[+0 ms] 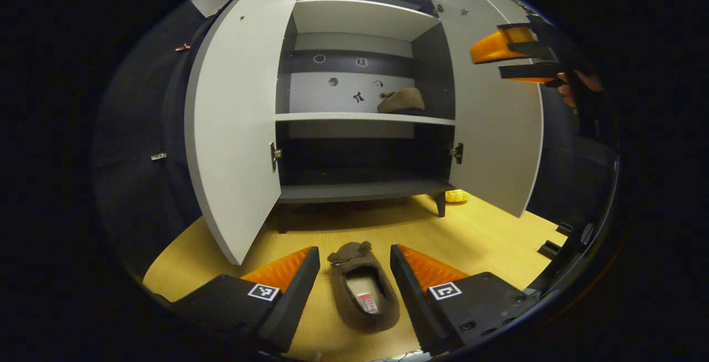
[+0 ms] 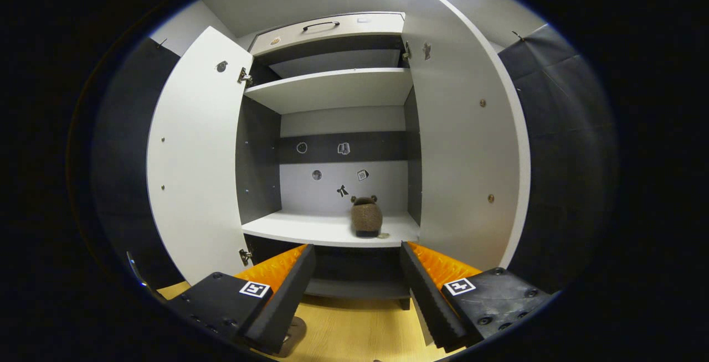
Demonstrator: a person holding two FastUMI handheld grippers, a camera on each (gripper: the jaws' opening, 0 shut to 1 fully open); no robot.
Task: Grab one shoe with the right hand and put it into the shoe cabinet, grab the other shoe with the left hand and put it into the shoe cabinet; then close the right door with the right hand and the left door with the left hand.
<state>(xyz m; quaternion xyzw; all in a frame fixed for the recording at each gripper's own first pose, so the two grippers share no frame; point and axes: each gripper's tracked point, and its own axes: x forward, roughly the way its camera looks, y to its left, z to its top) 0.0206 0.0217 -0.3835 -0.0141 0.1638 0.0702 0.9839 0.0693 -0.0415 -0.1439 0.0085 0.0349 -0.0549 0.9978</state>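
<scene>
A fuzzy brown slipper (image 1: 363, 290) with a rounded toe is seen lying on the smooth wood-grain floor (image 1: 476, 234) in the left gripper view, between the spread, empty fingers of the left gripper (image 1: 354, 273) and touched by neither ridged pad. Its mate (image 2: 366, 216) — the same plush, domed shape — is set on the flat white middle shelf (image 2: 327, 232) of the shoe cabinet (image 2: 332, 91), towards the right side, with the left door (image 2: 194, 157) and right door (image 2: 471, 146) both swung wide as plain matte panels. The right gripper (image 2: 357, 284) is held in front of the shelf with its fingers parted on nothing, and is also seen in the left gripper view by the right door's edge.
</scene>
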